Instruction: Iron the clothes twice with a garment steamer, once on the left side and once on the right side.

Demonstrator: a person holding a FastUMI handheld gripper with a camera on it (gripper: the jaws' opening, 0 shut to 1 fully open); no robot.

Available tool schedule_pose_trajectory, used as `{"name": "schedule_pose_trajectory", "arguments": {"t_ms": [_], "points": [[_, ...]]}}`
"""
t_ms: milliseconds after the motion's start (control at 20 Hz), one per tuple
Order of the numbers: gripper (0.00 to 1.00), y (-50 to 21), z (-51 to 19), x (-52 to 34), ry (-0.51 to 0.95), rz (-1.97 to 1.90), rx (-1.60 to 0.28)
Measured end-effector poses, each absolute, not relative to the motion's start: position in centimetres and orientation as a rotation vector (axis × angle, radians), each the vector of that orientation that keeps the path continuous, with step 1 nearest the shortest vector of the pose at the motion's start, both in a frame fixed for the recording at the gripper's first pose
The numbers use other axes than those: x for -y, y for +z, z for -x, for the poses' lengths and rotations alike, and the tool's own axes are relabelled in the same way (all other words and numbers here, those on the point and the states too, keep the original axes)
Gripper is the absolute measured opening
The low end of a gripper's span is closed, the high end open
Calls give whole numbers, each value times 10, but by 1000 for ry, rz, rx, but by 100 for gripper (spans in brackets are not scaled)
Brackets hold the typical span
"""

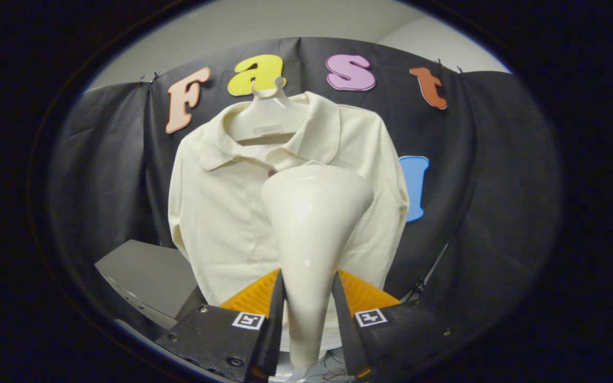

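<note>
A: Garment steamer (pixel 314 213), item one: cream, glossy, funnel-shaped. Narrow handle at the lower middle of the frame, flaring to a broad head at the centre.

B: Held how?

A: Hand-held gripper (pixel 307 314), both fingers (pixel 272 319) pressed against the handle from either side, clamped narrow around it. The steamer stands upright between them, its head beyond the fingertips.

B: Item two?

A: Shirt (pixel 221 213), cream, collared, long-sleeved. It hangs front-on in the middle of the frame, directly behind the steamer head. The head overlaps the placket area just below the collar; whether it touches the fabric cannot be told.

B: Support?

A: Hanger (pixel 266 119), white, plastic, upper centre, its hook at the top against the booth wall (pixel 99 159), a black cloth that fills the background.

B: Anything else?

A: Tabletop (pixel 147 271), grey, at the lower left, its corner beside the shirt's hem. Pale wall (pixel 264 21) above the cloth, along the top of the frame. A thin cable (pixel 429 271) runs down at the lower right of the shirt.
</note>
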State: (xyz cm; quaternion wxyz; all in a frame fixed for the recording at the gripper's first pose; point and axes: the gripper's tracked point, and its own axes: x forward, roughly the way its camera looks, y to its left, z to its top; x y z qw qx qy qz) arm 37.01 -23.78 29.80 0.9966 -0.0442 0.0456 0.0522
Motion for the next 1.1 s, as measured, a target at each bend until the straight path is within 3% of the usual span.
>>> {"name": "schedule_pose_trajectory", "arguments": {"t_ms": [300,1100], "points": [[47,330,-433,250,145,107,-90],[49,190,-451,280,175,47,-265]]}}
